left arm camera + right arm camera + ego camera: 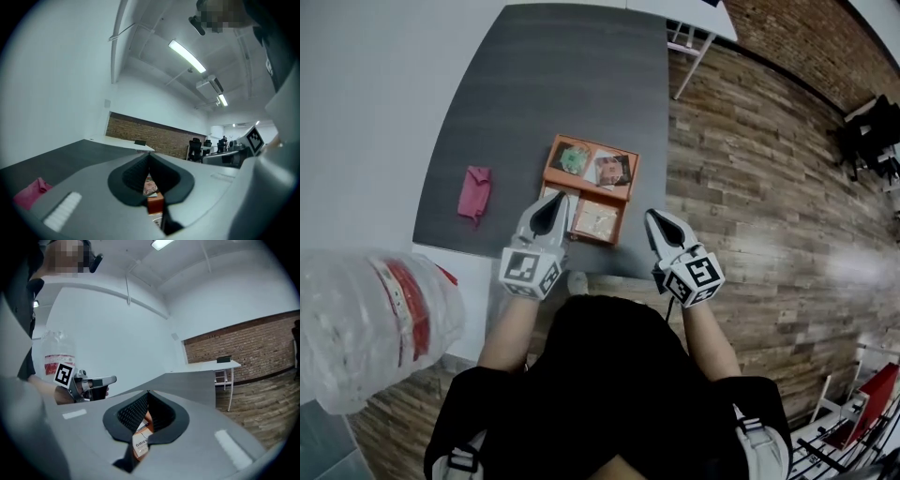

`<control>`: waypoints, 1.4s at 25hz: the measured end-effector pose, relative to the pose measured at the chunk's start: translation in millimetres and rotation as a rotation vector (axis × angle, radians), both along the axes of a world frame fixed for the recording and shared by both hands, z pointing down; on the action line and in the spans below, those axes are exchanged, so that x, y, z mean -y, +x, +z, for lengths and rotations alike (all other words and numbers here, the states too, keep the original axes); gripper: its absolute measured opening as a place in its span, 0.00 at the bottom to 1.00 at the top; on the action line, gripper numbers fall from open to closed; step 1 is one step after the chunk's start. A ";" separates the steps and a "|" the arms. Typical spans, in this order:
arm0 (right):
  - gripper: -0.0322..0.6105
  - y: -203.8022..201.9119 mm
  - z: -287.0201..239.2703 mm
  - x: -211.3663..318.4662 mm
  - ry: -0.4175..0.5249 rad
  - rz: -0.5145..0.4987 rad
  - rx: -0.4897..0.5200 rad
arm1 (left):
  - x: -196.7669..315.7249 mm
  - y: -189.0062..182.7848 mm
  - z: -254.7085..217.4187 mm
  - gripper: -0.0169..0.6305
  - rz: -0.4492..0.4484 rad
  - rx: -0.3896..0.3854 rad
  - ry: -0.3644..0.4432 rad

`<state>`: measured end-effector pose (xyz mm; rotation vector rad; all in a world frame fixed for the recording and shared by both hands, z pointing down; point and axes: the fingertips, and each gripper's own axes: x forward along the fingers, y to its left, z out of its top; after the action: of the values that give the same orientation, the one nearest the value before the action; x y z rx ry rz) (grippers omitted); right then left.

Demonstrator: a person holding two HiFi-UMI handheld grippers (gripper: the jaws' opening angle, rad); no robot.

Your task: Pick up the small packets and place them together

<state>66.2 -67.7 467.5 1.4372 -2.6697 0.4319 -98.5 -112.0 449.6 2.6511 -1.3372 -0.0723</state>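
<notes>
Head view: my left hand-held gripper (558, 204) and right hand-held gripper (654, 217) hover over the near edge of the dark grey bench (562, 84). Both are clenched on nothing. The small packets (611, 170) sit in the orange compartmented tray (600, 194) mid-frame, and a crumpled pink item (474, 192) lies off to the left.

Left gripper view: jaws pressed together, tray peeking through low centre, pink item lower left.

Right gripper view: jaws together too, tray and a packet showing underneath.
</notes>
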 end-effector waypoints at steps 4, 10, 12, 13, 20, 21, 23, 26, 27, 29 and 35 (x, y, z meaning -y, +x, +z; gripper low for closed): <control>0.05 34.7 -13.6 -23.1 0.059 0.031 0.015 | -21.3 19.0 -10.5 0.03 0.004 0.042 0.057; 0.05 91.6 -19.9 -81.4 0.108 0.039 -0.011 | -65.5 54.8 -23.1 0.03 -0.009 0.042 0.100; 0.05 110.2 -19.0 -98.9 0.112 0.043 -0.008 | -85.5 67.1 -23.9 0.03 -0.015 0.045 0.117; 0.05 118.6 -19.3 -106.5 0.115 0.042 -0.015 | -95.5 74.2 -24.6 0.03 -0.011 0.054 0.128; 0.05 141.1 -24.8 -136.2 0.149 0.027 -0.003 | -156.6 80.0 -37.2 0.03 -0.087 0.032 0.123; 0.05 140.2 -26.9 -136.9 0.156 0.025 0.011 | -162.1 75.6 -38.9 0.03 -0.102 0.014 0.128; 0.05 139.6 -28.3 -142.1 0.160 0.027 0.036 | -173.0 67.1 -38.3 0.03 -0.128 -0.023 0.134; 0.05 146.3 -28.0 -155.6 0.145 0.041 0.044 | -186.0 70.5 -31.4 0.03 -0.108 -0.010 0.117; 0.05 147.8 -28.5 -157.4 0.143 0.051 0.042 | -186.7 72.3 -30.5 0.03 -0.089 0.010 0.110; 0.05 147.3 -29.7 -157.4 0.145 0.078 0.043 | -185.1 68.8 -34.7 0.03 -0.066 0.018 0.104; 0.05 123.0 -35.1 -154.9 0.156 0.132 0.104 | -191.4 43.7 -46.9 0.03 -0.014 0.037 0.149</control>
<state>189.1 87.2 432.5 1.6867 -2.7531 0.3223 -54.8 79.4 402.7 2.7783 -1.4147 -0.1301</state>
